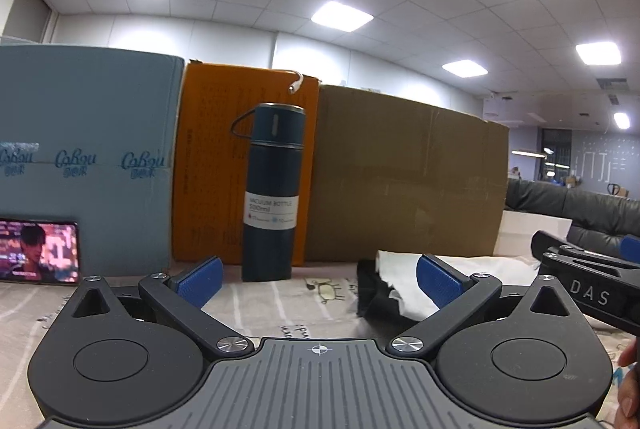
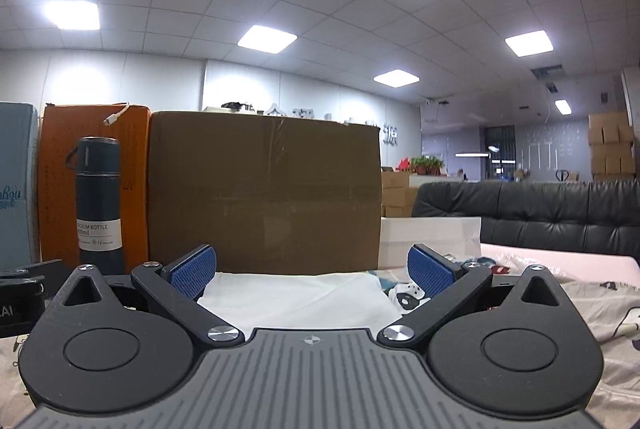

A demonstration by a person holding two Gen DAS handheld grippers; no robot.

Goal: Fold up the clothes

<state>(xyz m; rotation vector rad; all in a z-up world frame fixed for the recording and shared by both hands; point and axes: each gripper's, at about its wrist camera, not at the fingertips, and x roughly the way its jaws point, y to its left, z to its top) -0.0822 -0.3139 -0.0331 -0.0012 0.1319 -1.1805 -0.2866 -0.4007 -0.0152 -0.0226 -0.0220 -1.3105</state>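
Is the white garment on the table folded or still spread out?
Cannot tell. The white garment lies flat ahead of the open right gripper, but both low views hide its outline and any fold lines.

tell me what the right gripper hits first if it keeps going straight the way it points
Probably the white garment lying just ahead between the open jaws of the right gripper, if it skims that low; otherwise the brown cardboard box standing behind it. Depth is hard to judge here.

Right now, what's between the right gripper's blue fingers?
In the right wrist view, the open right gripper has only the flat white garment lying between them, unpinched.
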